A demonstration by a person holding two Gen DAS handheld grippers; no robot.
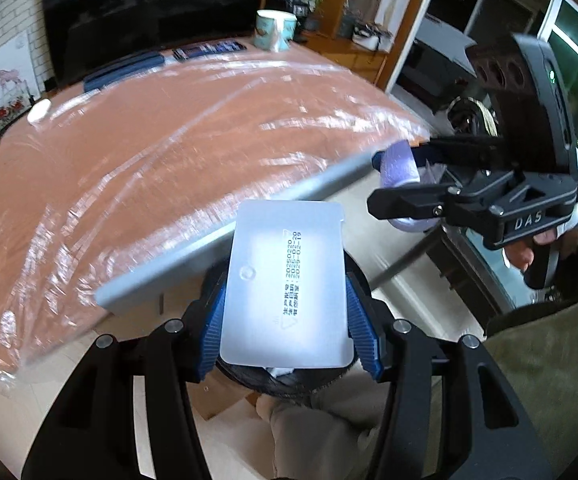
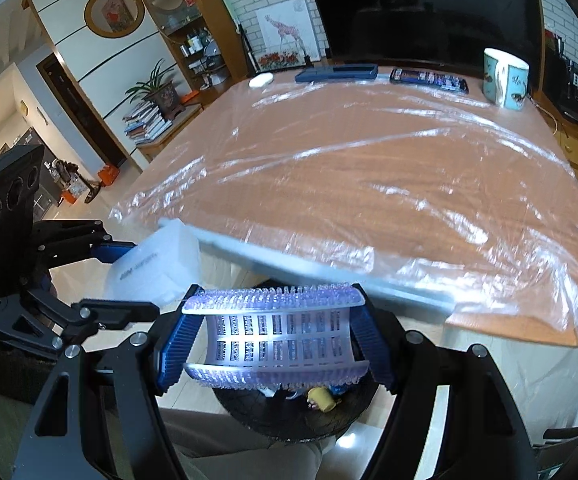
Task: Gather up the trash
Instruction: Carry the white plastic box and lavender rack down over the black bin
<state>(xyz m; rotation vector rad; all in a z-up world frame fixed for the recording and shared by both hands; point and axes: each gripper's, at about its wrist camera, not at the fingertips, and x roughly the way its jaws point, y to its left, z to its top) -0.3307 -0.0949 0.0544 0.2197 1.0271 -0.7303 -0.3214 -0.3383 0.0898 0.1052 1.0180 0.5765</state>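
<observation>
While both tools are hanging just off the near edge of the desk [image 1: 225, 236], I am holding trash over the black bin [image 2: 289, 412] below that edge. My left tool [image 1: 285, 312] is pinching a frosted plastic tray [image 1: 285, 280] by its long sides; it looks light, slick and slightly flexible, so I am gripping mid-length. My right tool [image 2: 277, 340] is standing about half open, clamped across a soft, nubby purple silicone mat [image 2: 277, 336], which is bowing between the pads.
</observation>
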